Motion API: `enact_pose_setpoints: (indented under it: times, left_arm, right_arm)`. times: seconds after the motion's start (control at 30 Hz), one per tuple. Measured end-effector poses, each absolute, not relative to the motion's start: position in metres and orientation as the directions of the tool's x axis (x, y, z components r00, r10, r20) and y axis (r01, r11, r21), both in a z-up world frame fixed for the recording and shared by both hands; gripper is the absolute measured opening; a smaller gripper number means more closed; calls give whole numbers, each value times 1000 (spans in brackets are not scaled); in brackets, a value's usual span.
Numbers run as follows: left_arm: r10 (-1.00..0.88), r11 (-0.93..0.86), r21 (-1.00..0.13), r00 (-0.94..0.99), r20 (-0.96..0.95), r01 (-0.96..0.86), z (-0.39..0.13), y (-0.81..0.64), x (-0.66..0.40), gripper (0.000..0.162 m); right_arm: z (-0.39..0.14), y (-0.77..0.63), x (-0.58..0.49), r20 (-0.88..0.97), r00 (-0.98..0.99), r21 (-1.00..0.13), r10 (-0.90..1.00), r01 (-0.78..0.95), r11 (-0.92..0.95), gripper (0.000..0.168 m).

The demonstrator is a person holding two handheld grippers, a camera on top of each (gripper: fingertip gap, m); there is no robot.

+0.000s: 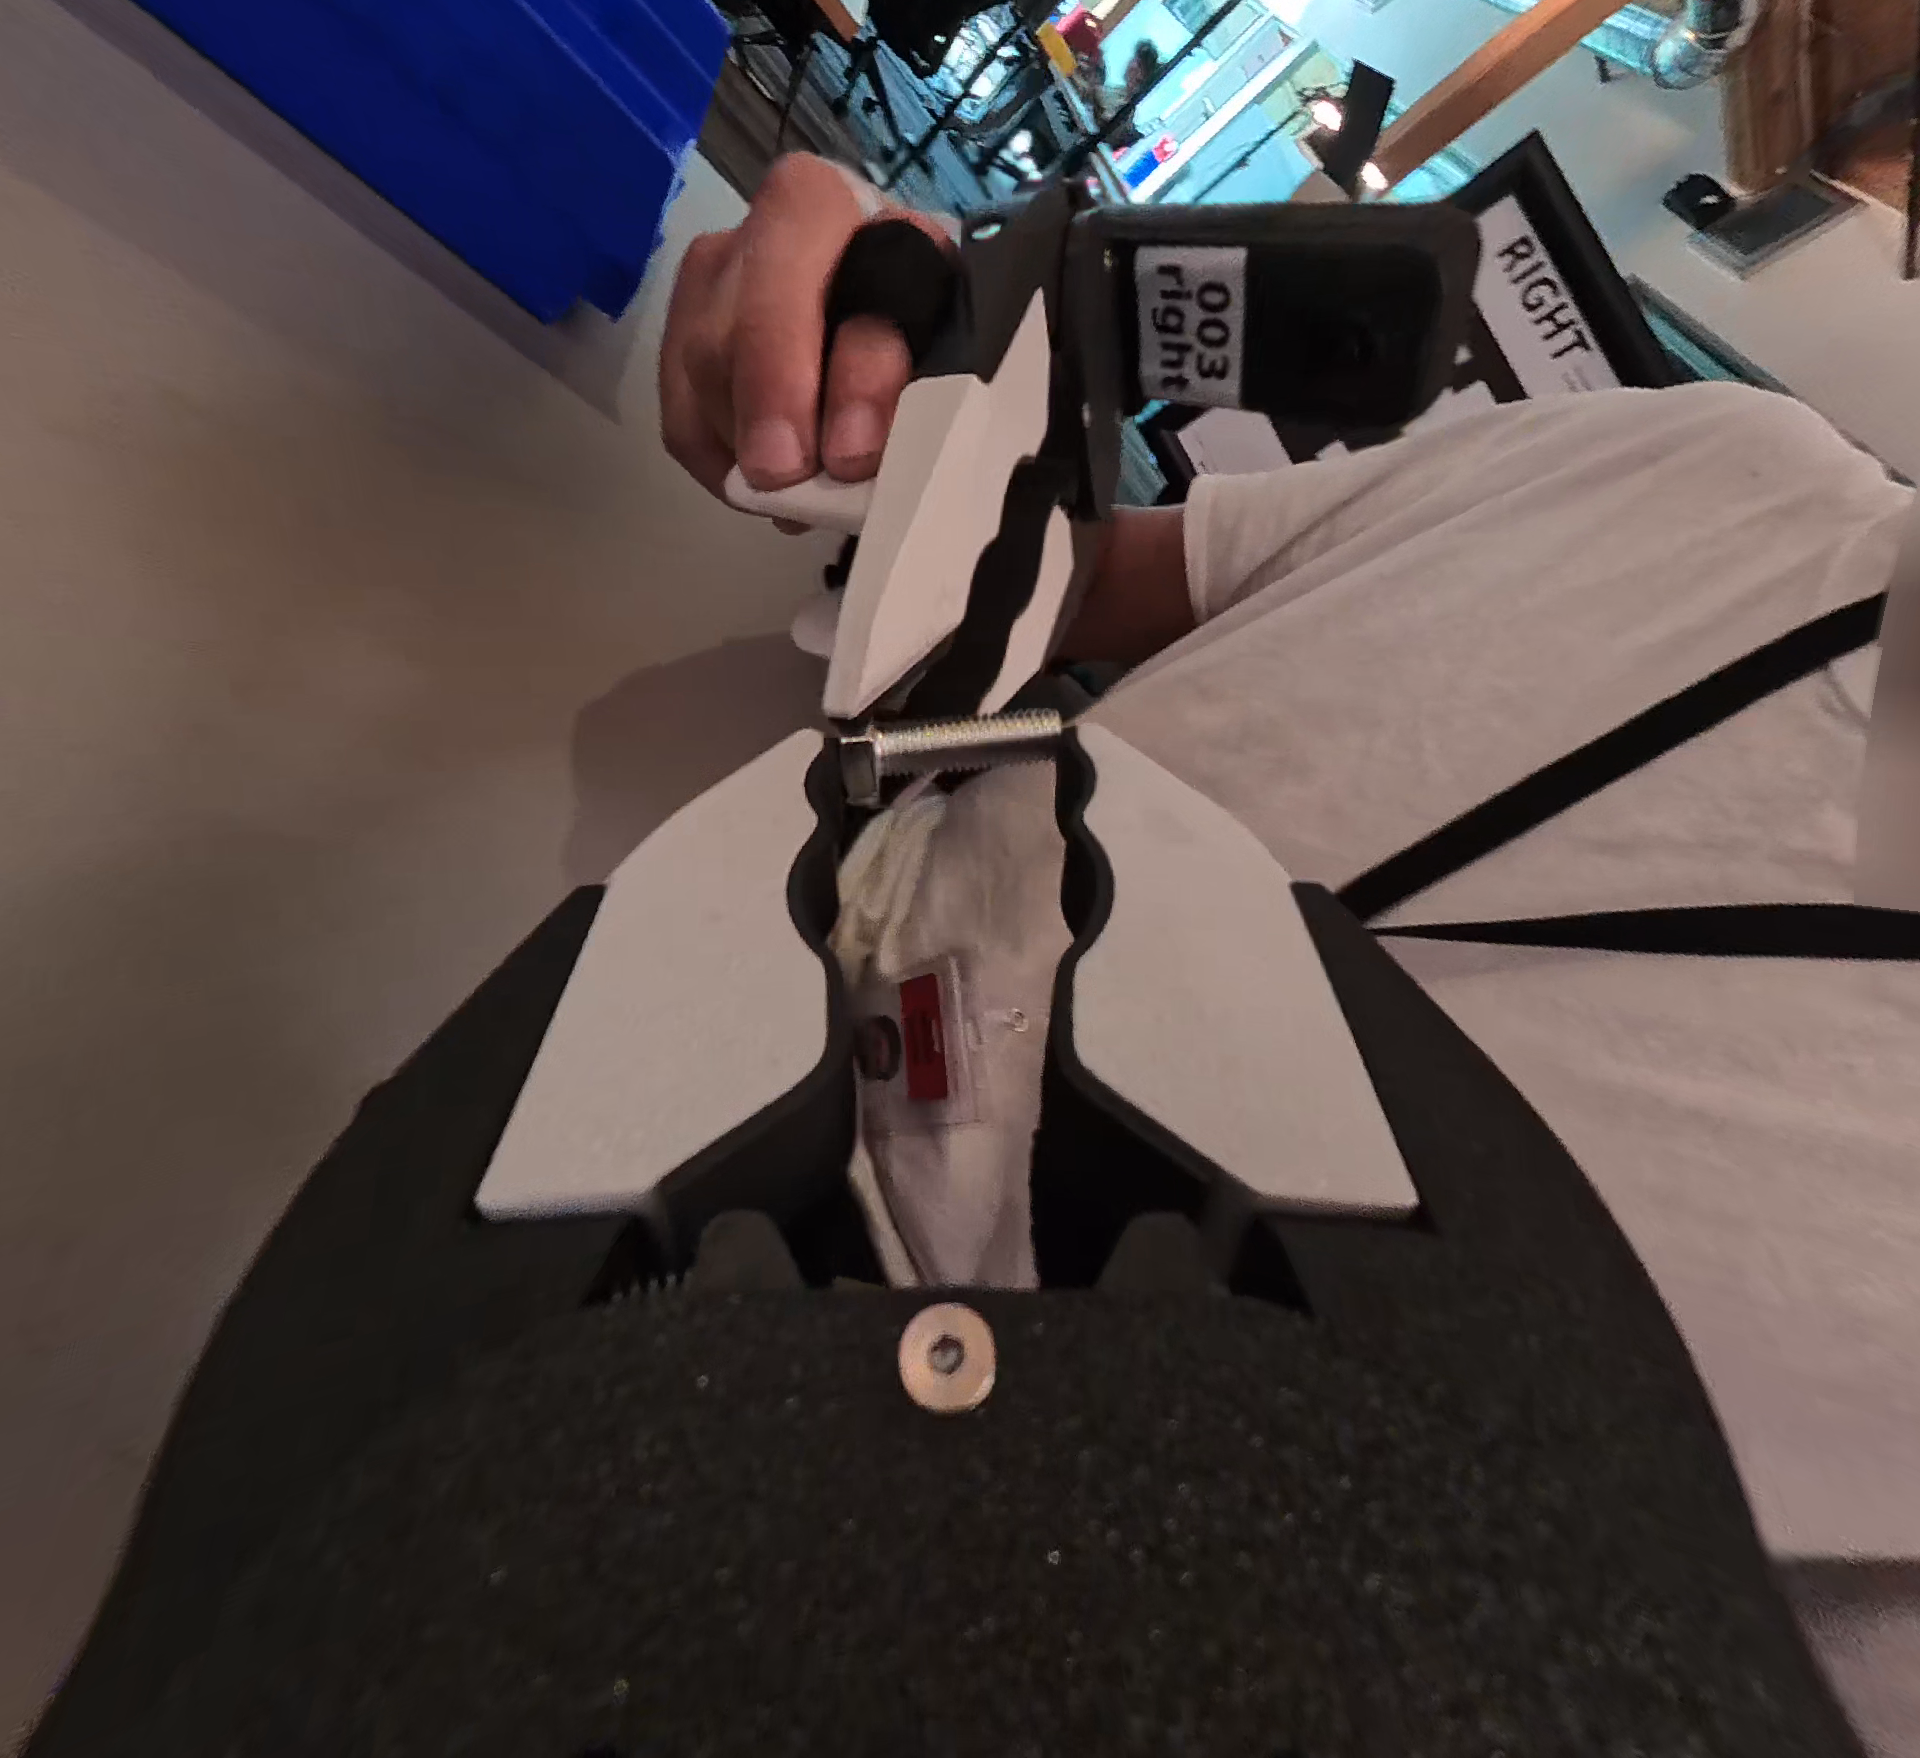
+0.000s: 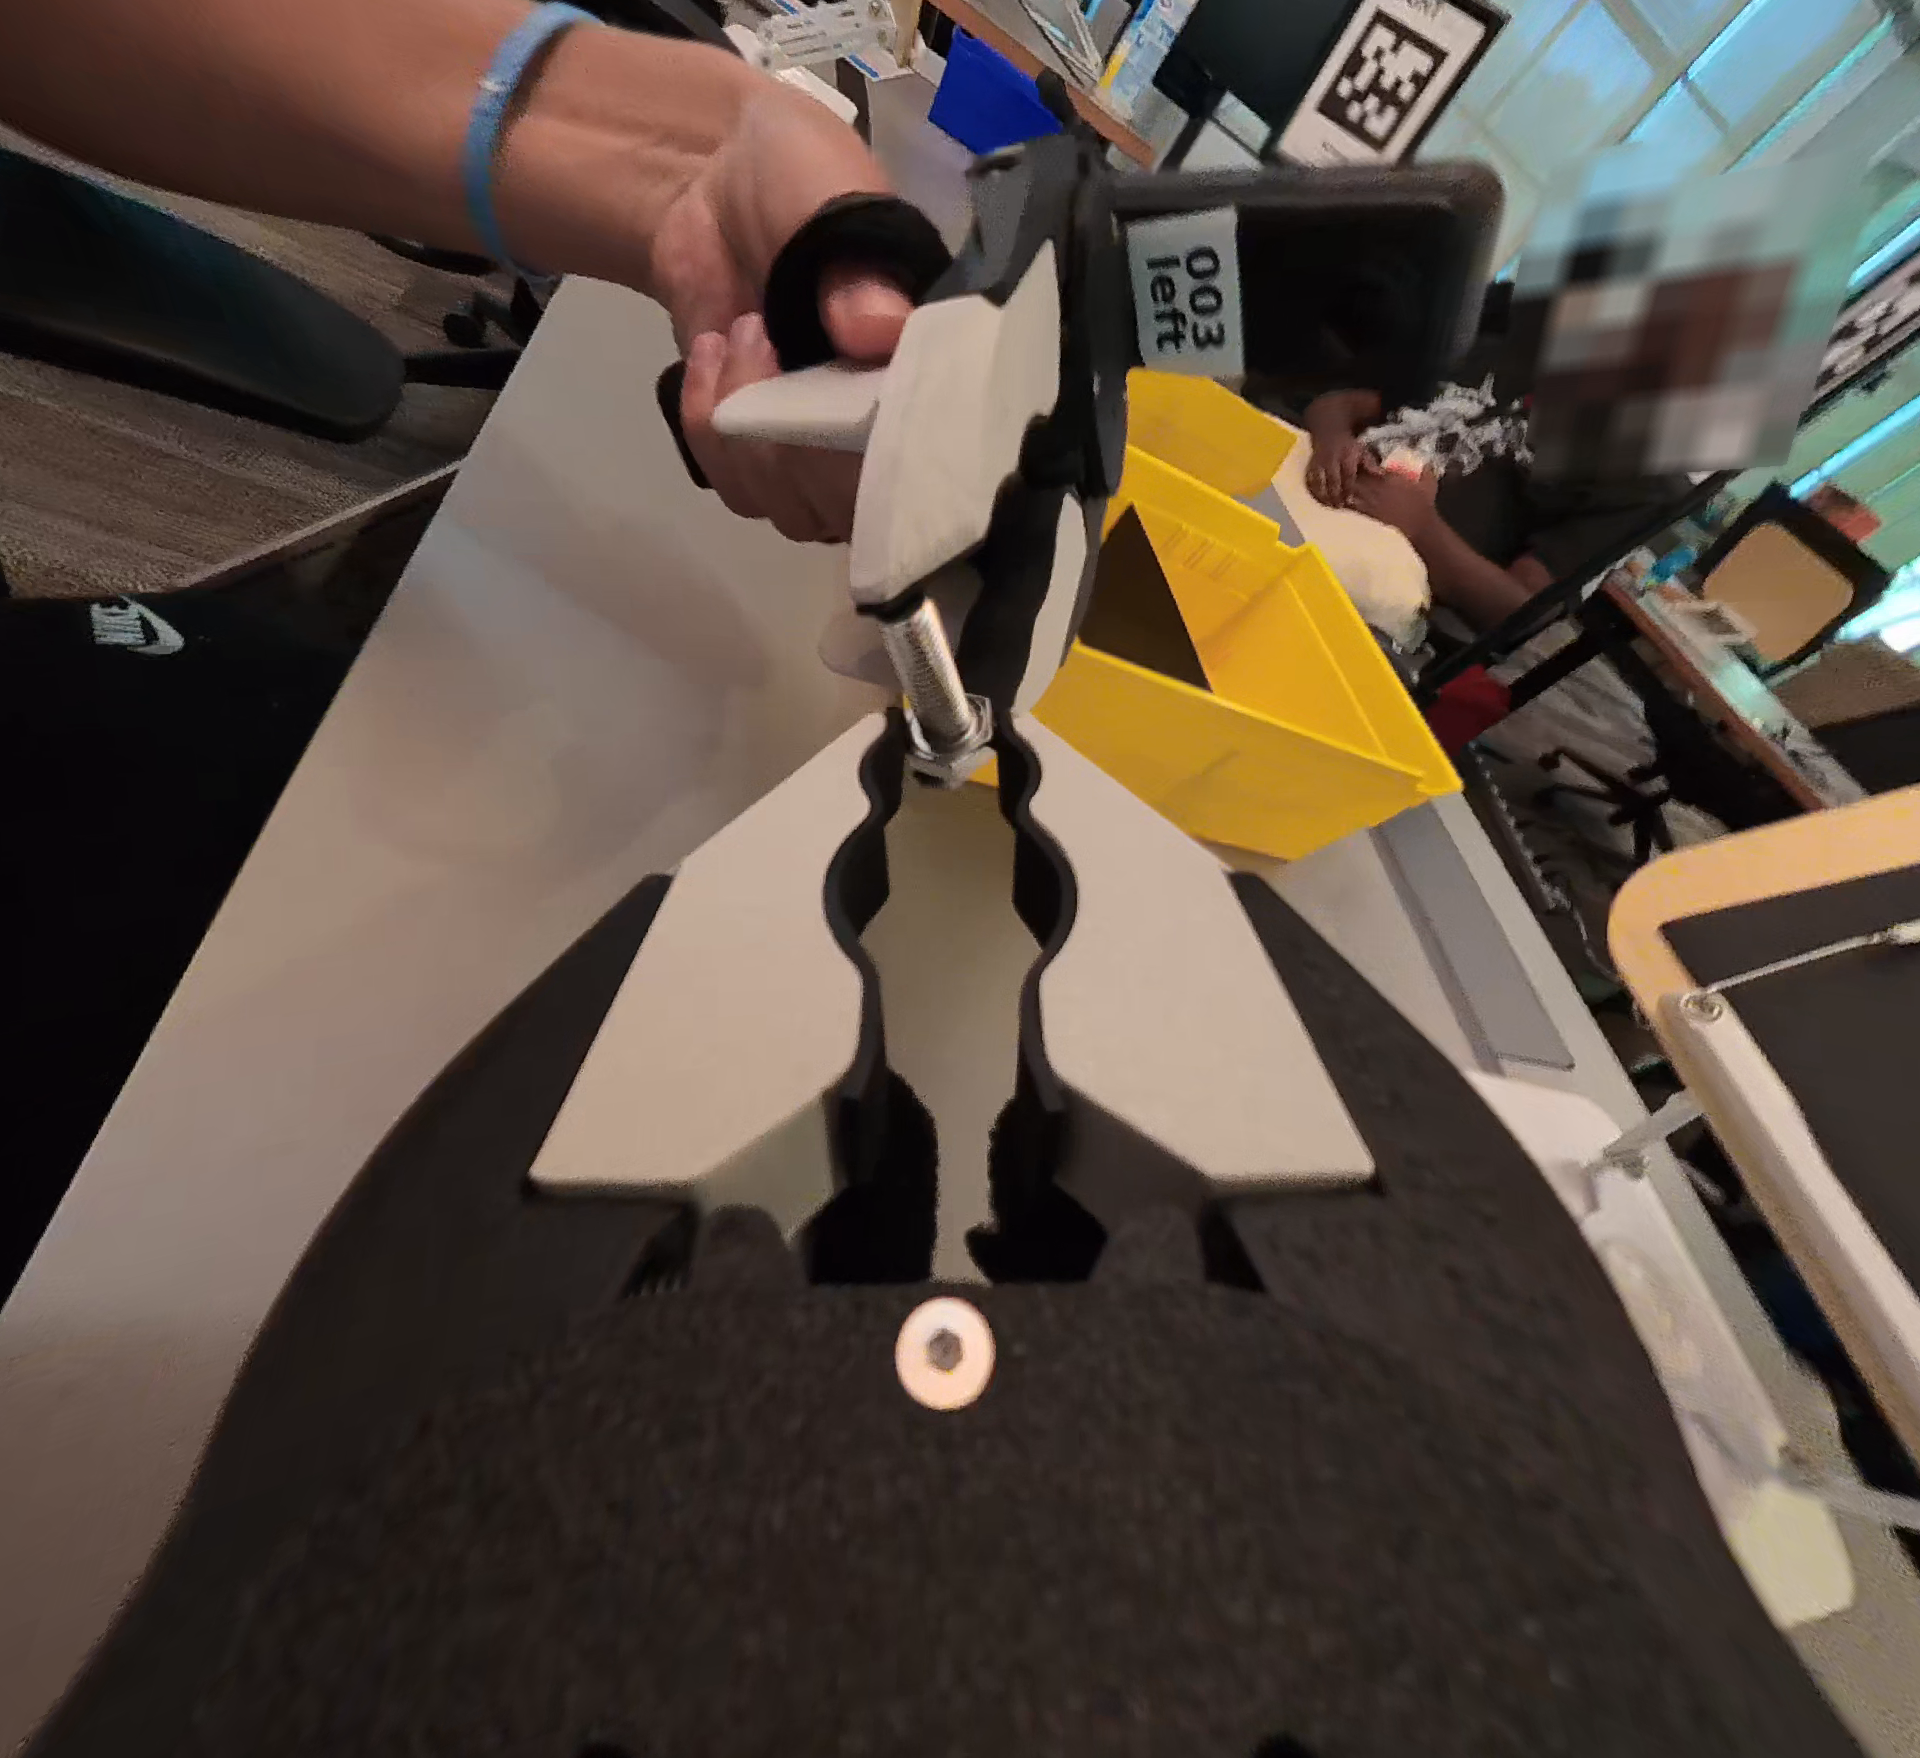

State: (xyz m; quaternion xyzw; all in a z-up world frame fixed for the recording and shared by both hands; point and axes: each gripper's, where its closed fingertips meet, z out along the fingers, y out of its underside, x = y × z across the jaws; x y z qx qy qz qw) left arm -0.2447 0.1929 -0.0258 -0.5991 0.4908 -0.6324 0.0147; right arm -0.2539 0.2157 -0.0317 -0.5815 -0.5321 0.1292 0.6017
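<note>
Both hand-held grippers [image 1: 951, 752] [image 2: 940, 752] clamp one bolt [image 1: 961, 740] (yellow bin [image 2: 1247, 721] beside).

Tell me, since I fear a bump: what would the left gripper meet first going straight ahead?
The right gripper, probably: its tips, shut on the nut, sit just beyond the bolt that the left gripper clamps.

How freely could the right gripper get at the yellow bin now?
Probably not freely: the right gripper seems shut on the nut of the bolt, which the left gripper clamps too, and that gripper stands between it and the yellow bin.
</note>
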Motion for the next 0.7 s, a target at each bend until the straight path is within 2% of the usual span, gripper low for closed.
enact_pose_setpoints:
  times: [0.17, 0.37, 0.57, 0.7]
  left_arm:
    - [-693, -539, -633, -135, 708, -556, -45, 207, -235, 39]
    - [-778, -494, -647, -38, 628, -581, -59, 213, -236, 38]
    - [-750, -546, -647, -35, 661, -532, -59, 213, -234, 39]
    - [-789, -511, -718, -74, 610, -473, -59, 213, -233, 39]
  right_arm:
    - [-44, 226, -248, 544, 462, -806, 701, 520, 283, 17]
    - [-50, 221, -250, 602, 423, -756, 678, 576, 312, 14]
    - [-53, 222, -249, 551, 440, -792, 709, 544, 278, 10]
    - [-57, 217, -250, 391, 464, -885, 795, 428, 185, 9]
